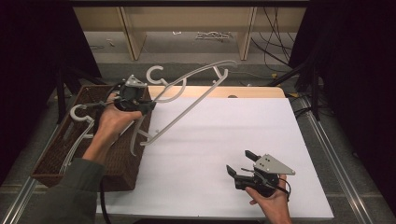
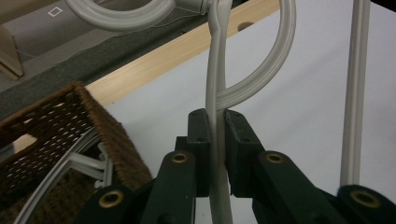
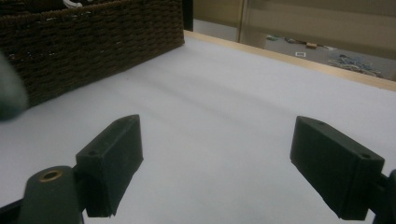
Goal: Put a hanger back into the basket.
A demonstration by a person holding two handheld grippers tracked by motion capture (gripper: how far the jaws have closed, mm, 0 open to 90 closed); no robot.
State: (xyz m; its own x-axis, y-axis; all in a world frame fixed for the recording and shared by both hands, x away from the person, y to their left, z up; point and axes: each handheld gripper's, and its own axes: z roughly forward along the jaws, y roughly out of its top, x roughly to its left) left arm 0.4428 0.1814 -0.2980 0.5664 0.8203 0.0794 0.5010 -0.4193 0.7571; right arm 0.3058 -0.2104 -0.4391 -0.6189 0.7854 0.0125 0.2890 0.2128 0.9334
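- The white hanger (image 1: 187,100) is pinched on a thin arm near its hook by the left gripper (image 1: 135,101), whose jaws are closed tight on the plastic; in the left gripper view the strip (image 2: 215,140) is seen clamped between the two pads.
- A grip this close to the hook seems chosen so that the hanger can be lifted clear of the wicker basket (image 1: 56,163), where at least one more hanger (image 1: 77,135) is left lying.
- The held hanger is carried in the air over the basket's far right corner and the white table (image 1: 243,140) beside it.
- Its long axis is slanted, from low beside the basket up towards the table's far edge; the hook (image 1: 156,74) probably opens away from the basket, though this is hard to read.
- The right gripper (image 1: 240,163) is held well apart from the basket, near the table's near edge, with jaws spread wide and nothing between them, apparently in readiness.
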